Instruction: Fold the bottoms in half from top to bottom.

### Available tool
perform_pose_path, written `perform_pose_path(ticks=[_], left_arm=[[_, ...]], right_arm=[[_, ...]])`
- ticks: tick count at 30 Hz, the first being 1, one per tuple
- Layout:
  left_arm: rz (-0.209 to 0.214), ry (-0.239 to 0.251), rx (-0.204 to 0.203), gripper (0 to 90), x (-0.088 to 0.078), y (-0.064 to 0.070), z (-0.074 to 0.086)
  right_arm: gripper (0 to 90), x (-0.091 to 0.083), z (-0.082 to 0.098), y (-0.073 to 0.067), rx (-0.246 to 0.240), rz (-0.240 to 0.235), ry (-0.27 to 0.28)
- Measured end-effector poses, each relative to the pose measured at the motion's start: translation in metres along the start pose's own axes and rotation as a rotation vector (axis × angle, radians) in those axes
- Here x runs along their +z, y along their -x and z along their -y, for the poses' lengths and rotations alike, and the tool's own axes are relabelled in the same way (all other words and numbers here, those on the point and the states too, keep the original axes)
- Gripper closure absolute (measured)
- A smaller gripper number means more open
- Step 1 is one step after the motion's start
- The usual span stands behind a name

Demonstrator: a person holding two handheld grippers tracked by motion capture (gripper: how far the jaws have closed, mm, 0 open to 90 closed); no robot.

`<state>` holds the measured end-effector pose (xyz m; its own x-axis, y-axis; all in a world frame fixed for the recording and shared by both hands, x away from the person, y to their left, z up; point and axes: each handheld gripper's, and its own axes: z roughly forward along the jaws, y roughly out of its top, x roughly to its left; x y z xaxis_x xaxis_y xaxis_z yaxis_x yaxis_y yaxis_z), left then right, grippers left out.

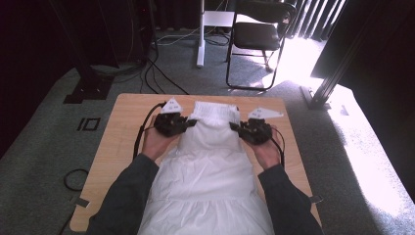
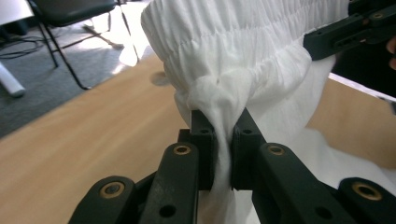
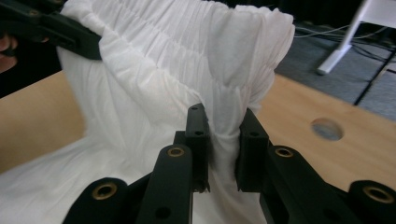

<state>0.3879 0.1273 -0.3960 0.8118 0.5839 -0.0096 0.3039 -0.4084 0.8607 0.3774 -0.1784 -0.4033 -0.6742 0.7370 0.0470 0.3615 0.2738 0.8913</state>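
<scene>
White dress (image 1: 208, 161) between both tongs (image 1: 192, 123)

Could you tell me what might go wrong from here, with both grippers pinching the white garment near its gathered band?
The left gripper and the right gripper each clamp only a small bunch of the white garment, so the thin cloth might slip out under its own weight. The lower part lies on the wooden table and runs towards its near edge, so it could drag or slide off. Uneven pulling might skew the gathered band.
</scene>
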Motion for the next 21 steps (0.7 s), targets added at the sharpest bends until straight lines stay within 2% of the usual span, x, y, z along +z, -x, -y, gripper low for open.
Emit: perform_pose_path(ticks=[2, 3, 4, 5, 7, 9, 10, 11, 13, 14, 15, 16, 18, 21], left_arm=[[0.02, -0.024, 0.01, 83.6, -0.005, 0.017, 0.018], [0.041, -0.03, 0.001, 83.6, -0.007, 0.025, 0.028], [0.053, -0.056, 0.016, 83.1, -0.009, 0.033, 0.038], [0.047, -0.077, 0.032, 82.4, -0.011, 0.041, 0.049], [0.084, -0.1, 0.007, 82.2, -0.013, 0.054, 0.071], [0.089, -0.17, 0.018, 81.8, -0.008, 0.065, 0.093], [0.089, -0.17, 0.018, 81.7, -0.008, 0.065, 0.093], [0.106, -0.242, 0.021, 81.6, 0.0, 0.074, 0.113], [0.113, -0.308, 0.021, 81.6, 0.009, 0.078, 0.131], [0.113, -0.308, 0.021, 81.5, 0.009, 0.078, 0.131], [0.105, -0.323, 0.002, 81.5, 0.015, 0.078, 0.142], [0.098, -0.328, 0.001, 81.4, 0.017, 0.077, 0.145], [0.082, -0.339, -0.002, 81.3, 0.02, 0.076, 0.149], [0.075, -0.337, -0.004, 80.8, 0.024, 0.073, 0.151]], right_arm=[[78.4, -0.01, 0.016, -0.013, -0.013, -0.018, -0.021], [78.4, -0.013, 0.022, -0.017, -0.013, -0.028, -0.025], [78.3, -0.016, 0.03, -0.022, -0.013, -0.037, -0.037], [78.2, -0.018, 0.039, -0.028, -0.025, -0.04, -0.052], [78.0, -0.021, 0.059, -0.038, -0.014, -0.079, -0.096], [77.9, -0.021, 0.081, -0.05, -0.023, -0.09, -0.146], [77.9, -0.021, 0.081, -0.05, -0.023, -0.09, -0.146], [77.7, -0.017, 0.104, -0.062, -0.046, -0.096, -0.219], [77.6, -0.012, 0.121, -0.067, -0.035, -0.104, -0.261], [77.5, -0.007, 0.13, -0.07, -0.018, -0.112, -0.285], [77.4, -0.003, 0.137, -0.07, -0.006, -0.114, -0.296], [77.3, 0.001, 0.142, -0.07, 0.004, -0.114, -0.311], [77.2, 0.008, 0.147, -0.069, 0.02, -0.111, -0.322], [77.1, 0.017, 0.147, -0.068, 0.004, -0.085, -0.341]])
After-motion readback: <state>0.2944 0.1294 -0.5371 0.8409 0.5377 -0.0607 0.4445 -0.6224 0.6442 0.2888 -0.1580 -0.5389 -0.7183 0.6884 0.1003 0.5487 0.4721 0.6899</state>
